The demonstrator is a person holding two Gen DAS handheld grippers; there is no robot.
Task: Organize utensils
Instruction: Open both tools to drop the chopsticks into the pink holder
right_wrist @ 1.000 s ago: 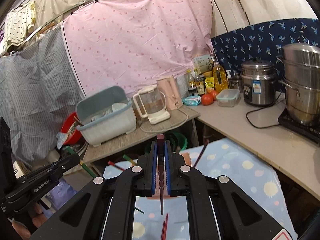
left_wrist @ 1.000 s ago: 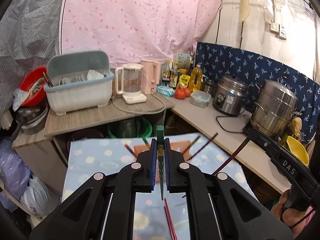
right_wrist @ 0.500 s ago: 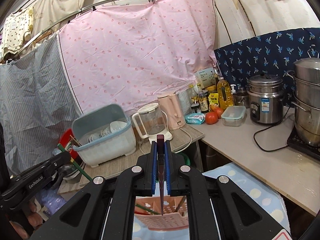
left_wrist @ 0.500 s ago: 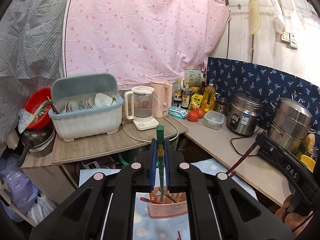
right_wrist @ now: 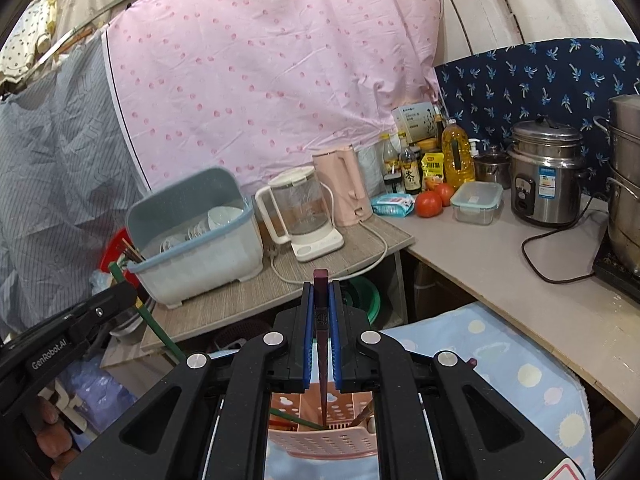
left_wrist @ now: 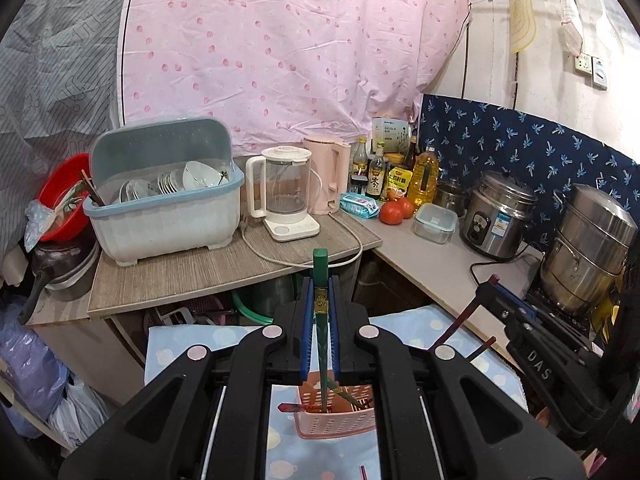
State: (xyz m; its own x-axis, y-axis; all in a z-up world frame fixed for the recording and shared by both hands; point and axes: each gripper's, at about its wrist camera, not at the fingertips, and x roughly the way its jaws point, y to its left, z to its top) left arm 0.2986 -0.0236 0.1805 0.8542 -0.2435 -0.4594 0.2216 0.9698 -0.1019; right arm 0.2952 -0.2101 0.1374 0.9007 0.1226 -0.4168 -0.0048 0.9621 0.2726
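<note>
left gripper: the black two-finger left gripper with blue pads [left_wrist: 320,320] is clamped on a long green chopstick [left_wrist: 321,280], which stands upright with its tip down inside the pink perforated plastic utensil basket [left_wrist: 336,420]

right gripper: the black right gripper with blue pads [right_wrist: 321,336] is squeezed onto a dark maroon chopstick [right_wrist: 321,284], also upright, tip dipping into the same basket [right_wrist: 324,442]

basket: sits on a light blue cloth with pastel spots [right_wrist: 520,368], right under both grippers; a few other chopsticks lean inside it, can't count them properly

loose bit: one red chopstick end [left_wrist: 363,472] lies on the cloth near the bottom edge of the left view

writing: "DAS" reads on the right gripper's body in the left view, "GenRobot.AI" on the left gripper's body in the right view; the dark sauce bottle [left_wrist: 376,178] has a big Chinese character on its label, other labels too small to read

around: grey-blue plastic dish drainer with bowls [left_wrist: 164,196], clear glass electric kettle on a white base [left_wrist: 286,196], pink kettle [left_wrist: 326,176], yellow oil bottle [left_wrist: 425,178], two tomatoes [left_wrist: 394,211], clear lidded food box [left_wrist: 435,222], steel rice cooker [left_wrist: 498,220], stacked steel steamer pot [left_wrist: 588,248]

in the way: the gripper bodies cover most of the basket's sides in both views
</note>
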